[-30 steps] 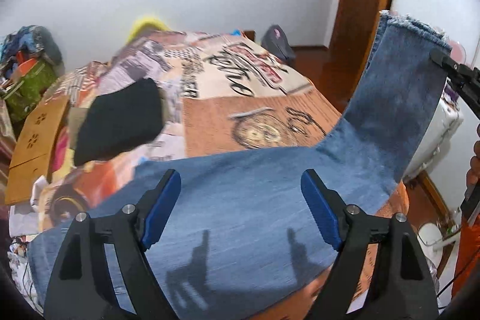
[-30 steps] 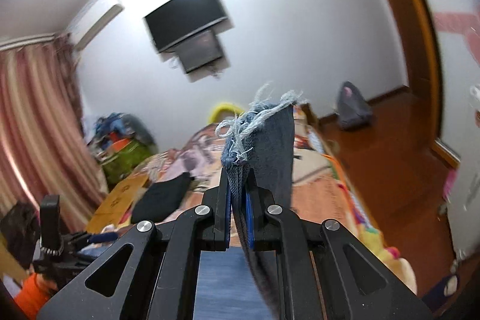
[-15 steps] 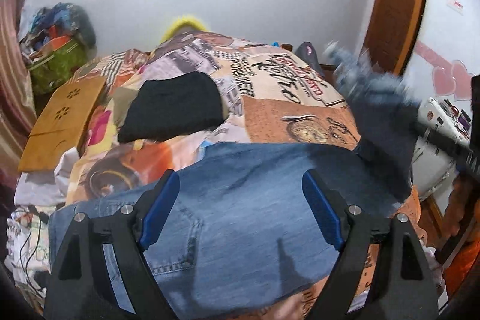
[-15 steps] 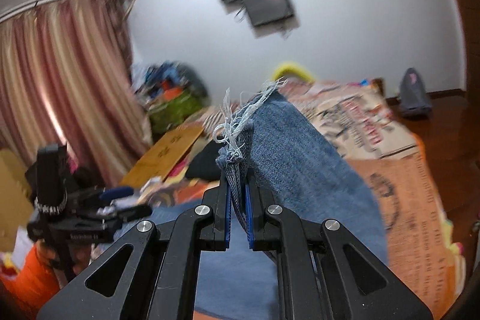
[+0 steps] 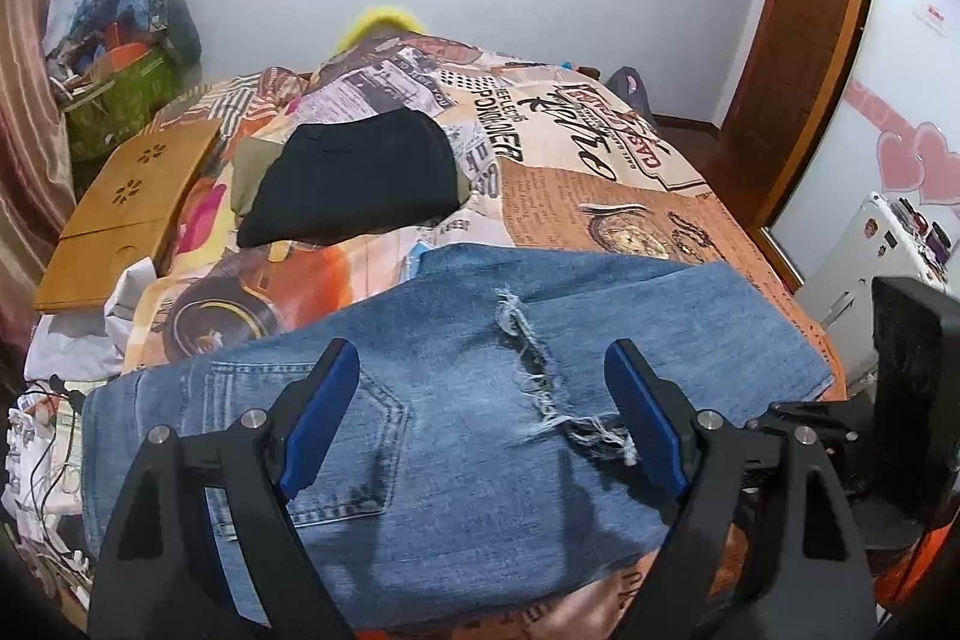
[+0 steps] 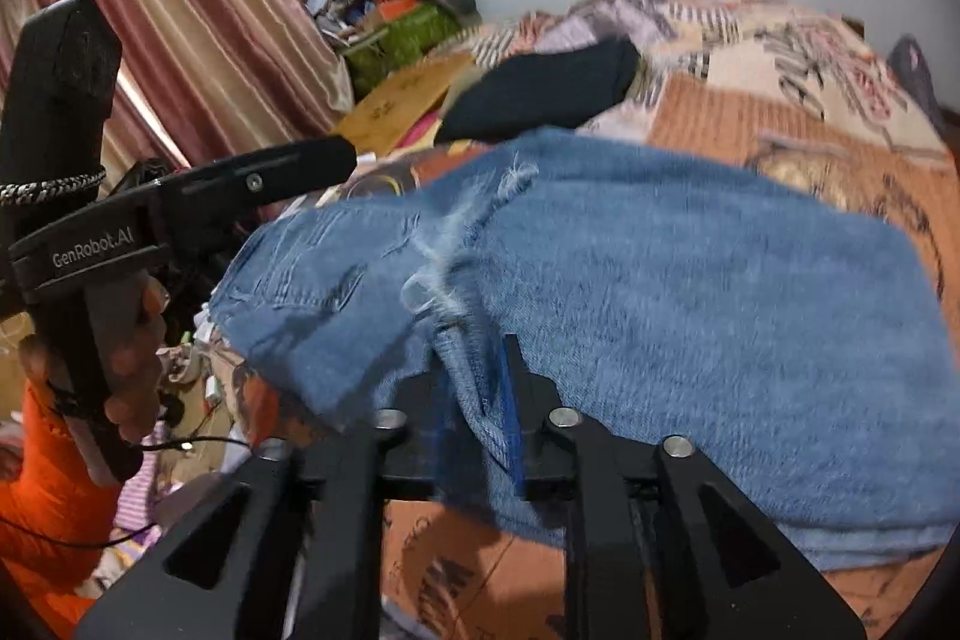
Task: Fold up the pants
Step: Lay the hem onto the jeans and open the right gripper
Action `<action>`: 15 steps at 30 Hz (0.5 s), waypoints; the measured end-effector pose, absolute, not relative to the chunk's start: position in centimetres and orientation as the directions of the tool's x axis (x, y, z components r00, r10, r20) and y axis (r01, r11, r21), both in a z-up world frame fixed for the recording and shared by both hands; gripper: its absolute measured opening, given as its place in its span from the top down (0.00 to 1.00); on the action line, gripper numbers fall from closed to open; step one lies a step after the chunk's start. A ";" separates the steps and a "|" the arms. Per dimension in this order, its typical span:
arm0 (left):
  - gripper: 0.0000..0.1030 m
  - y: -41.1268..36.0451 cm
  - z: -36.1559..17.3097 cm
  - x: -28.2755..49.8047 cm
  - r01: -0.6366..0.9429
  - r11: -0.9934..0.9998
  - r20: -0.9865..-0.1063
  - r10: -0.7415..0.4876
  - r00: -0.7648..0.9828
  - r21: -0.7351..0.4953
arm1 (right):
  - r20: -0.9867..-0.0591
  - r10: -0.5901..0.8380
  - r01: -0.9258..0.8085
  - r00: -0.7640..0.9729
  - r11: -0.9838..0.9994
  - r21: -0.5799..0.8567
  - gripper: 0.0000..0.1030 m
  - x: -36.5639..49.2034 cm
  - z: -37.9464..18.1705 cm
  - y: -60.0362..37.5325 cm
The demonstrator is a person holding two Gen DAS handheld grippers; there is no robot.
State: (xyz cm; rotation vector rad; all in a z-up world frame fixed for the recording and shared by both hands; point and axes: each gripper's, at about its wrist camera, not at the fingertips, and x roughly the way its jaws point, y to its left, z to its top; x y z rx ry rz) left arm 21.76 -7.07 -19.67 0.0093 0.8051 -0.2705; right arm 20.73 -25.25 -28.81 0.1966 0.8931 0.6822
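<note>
Blue jeans (image 5: 660,328) lie folded in half across the near end of the bed, with the frayed leg hem (image 5: 540,394) resting on the back-pocket (image 5: 336,442) half. My left gripper (image 5: 480,370) hovers wide open just above the denim and holds nothing. In the right wrist view my right gripper (image 6: 477,370) sits low at the near edge of the jeans (image 6: 690,292). Its jaws are opening, and a fold of the frayed hem still lies loose between the blue pads (image 6: 510,400). One left gripper finger (image 6: 270,175) shows from the side.
A folded black garment (image 5: 354,178) lies farther back on the patterned bed cover (image 5: 600,202). A wooden lap tray (image 5: 126,208) leans at the bed's left, with cables (image 5: 42,436) below it. A white cabinet (image 5: 870,250) stands to the right. A hand (image 6: 132,358) grips the left handle.
The right gripper swung the raised leg over and down onto the waist half, then parted its jaws. The left gripper drifted sideways over the jeans and stayed open.
</note>
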 end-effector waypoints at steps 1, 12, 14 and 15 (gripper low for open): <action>0.18 -7.5 -19.8 21.8 0.251 0.963 -0.715 -0.241 0.656 -0.095 | -0.654 0.626 -0.460 0.425 0.772 0.439 0.74 20.6 -28.6 -25.4; 0.18 -12.6 -23.7 23.0 0.315 0.946 -0.784 -0.254 0.566 -0.079 | -0.642 0.398 -0.293 0.655 0.917 0.270 0.64 20.3 -26.2 -34.2; 0.18 -13.4 -25.2 23.1 0.318 0.946 -0.807 -0.230 0.544 -0.055 | -0.674 0.356 -0.251 0.647 0.934 0.252 0.64 20.5 -27.6 -35.4; 0.18 -13.7 -26.0 23.0 0.320 0.946 -0.817 -0.217 0.534 -0.043 | -0.694 0.351 -0.232 0.629 0.936 0.264 0.64 20.6 -28.5 -36.1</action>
